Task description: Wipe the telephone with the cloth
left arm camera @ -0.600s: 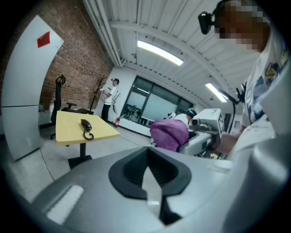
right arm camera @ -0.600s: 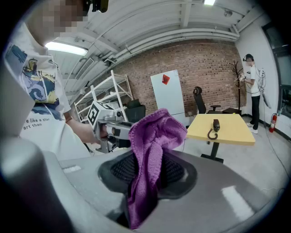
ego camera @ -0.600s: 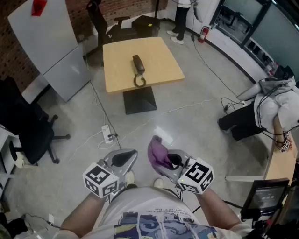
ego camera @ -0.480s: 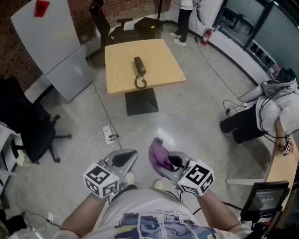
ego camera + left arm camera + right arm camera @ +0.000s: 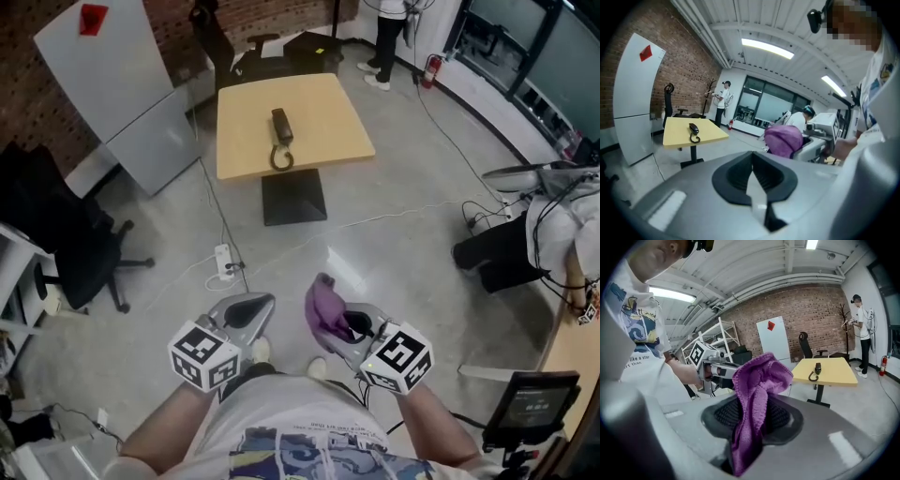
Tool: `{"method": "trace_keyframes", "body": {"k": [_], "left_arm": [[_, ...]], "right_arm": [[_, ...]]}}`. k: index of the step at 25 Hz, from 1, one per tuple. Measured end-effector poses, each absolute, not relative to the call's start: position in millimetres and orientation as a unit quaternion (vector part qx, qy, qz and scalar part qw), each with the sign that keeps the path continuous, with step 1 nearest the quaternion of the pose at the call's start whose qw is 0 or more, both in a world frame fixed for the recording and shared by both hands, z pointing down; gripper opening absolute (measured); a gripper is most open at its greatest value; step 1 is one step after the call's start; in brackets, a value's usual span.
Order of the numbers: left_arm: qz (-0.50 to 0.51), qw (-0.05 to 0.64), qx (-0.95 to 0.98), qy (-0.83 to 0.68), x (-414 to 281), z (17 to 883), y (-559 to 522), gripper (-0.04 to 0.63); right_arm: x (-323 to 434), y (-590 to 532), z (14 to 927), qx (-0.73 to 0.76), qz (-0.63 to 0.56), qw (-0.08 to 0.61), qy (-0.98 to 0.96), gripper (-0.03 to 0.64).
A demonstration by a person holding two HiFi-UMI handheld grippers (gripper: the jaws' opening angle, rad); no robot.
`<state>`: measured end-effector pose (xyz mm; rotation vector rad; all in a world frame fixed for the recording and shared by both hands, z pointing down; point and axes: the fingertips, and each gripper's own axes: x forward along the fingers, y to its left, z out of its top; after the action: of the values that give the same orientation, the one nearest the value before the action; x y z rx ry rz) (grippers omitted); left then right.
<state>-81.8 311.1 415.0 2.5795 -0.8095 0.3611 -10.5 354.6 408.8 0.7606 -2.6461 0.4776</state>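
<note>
While standing well apart from the far worktop (image 5: 328, 122), apparently approaching, with cloth (image 5: 323, 309) clenched in right gripper (image 5: 344, 325) and left gripper (image 5: 246, 314) closed empty; next, walk up and press cloth onto telephone (image 5: 281, 125).

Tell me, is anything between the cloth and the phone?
Nothing solid. The right gripper holds the cloth, and bare floor runs to the table where the phone lies. Only a thin cable crosses the floor before the table's base; a power strip sits left of that path.

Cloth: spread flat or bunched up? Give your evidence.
Bunched up: the cloth is clamped between the right tool's jaws, its folds rising in a crumpled lump.
</note>
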Motion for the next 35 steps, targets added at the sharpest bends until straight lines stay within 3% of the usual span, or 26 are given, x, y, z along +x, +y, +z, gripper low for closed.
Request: {"method": "trace_keyframes", "body": {"k": [13,24,35], "left_arm": [[0.155,0.207,0.907,-0.331,-57.3,430.3,305.4,0.021],[0.14,0.204,0.909,-0.335,-58.9,438.6,175.1,0.043],[0.109,0.214,0.908,-0.343,-113.2,435.6,84.0,0.06]], "right_arm": [[27.8,344.0,426.4,0.254,0.179,0.171,-0.935,0.114],[27.7,235.8,423.3,0.281,0.182,0.202,-0.92,0.114],[-30.7,135.9,411.4,0.279,0.171,0.216,-0.92,0.114]]}}
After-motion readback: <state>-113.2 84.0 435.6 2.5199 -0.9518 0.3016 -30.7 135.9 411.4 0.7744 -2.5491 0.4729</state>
